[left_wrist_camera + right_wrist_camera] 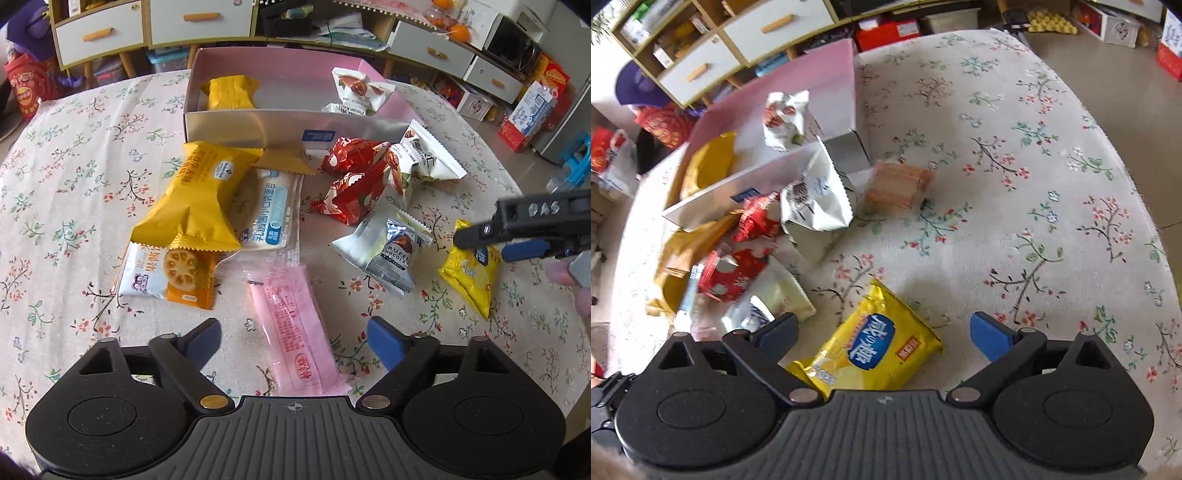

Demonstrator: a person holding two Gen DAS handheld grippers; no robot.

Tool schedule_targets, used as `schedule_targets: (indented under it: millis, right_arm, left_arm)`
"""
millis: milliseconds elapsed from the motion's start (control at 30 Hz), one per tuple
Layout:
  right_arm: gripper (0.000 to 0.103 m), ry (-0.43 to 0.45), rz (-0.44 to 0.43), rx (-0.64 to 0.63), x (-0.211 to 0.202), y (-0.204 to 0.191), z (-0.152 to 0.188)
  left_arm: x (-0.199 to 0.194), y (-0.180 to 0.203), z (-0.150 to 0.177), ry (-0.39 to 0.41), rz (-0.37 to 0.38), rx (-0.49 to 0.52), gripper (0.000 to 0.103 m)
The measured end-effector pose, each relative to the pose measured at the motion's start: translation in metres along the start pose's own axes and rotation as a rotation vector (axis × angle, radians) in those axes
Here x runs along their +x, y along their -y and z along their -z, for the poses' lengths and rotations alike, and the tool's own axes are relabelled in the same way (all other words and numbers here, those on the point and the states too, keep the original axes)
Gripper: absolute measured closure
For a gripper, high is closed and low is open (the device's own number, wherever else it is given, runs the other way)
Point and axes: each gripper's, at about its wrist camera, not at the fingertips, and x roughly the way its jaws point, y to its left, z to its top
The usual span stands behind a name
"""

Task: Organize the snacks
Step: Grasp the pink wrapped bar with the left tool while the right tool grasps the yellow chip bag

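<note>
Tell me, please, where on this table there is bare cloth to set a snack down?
Widest free patch: the floral tablecloth right of the pink box and beyond the yellow packet. Another lies left of the orange packets. Crowded: the pile in front of the box, around the red packets.

Two red packets (351, 184), three orange packets (195, 195), one pink packet (295, 332), one bright yellow packet (875, 347), one box (258, 122).

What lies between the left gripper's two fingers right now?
The pink wrapped snack lies flat on the tablecloth between the open fingers of the left gripper, untouched; left wrist view.
</note>
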Motion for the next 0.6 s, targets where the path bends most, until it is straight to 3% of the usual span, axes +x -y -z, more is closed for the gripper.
schedule_targets:
  millis: [267, 433, 533, 600]
  right_arm:
    - [0.022, -0.029, 0.062, -0.044, 0.003, -0.002, 0.007]
    - [0.032, -0.047, 0.056, -0.067, -0.001, 0.001, 0.011]
    - [0.038, -0.050, 0.066, -0.082, -0.006, -0.004, 0.012]
    - [0.048, -0.053, 0.075, -0.108, -0.006, -0.009, 0.014]
  left_arm:
    - [0.008, 0.002, -0.001, -0.049, -0.032, 0.026, 0.044]
    - [0.004, 0.000, 0.001, -0.051, -0.053, 0.040, 0.066]
    - [0.002, 0.000, 0.002, -0.059, -0.049, 0.039, 0.072]
    - [0.001, 0.002, 0.002, -0.061, -0.051, 0.044, 0.073]
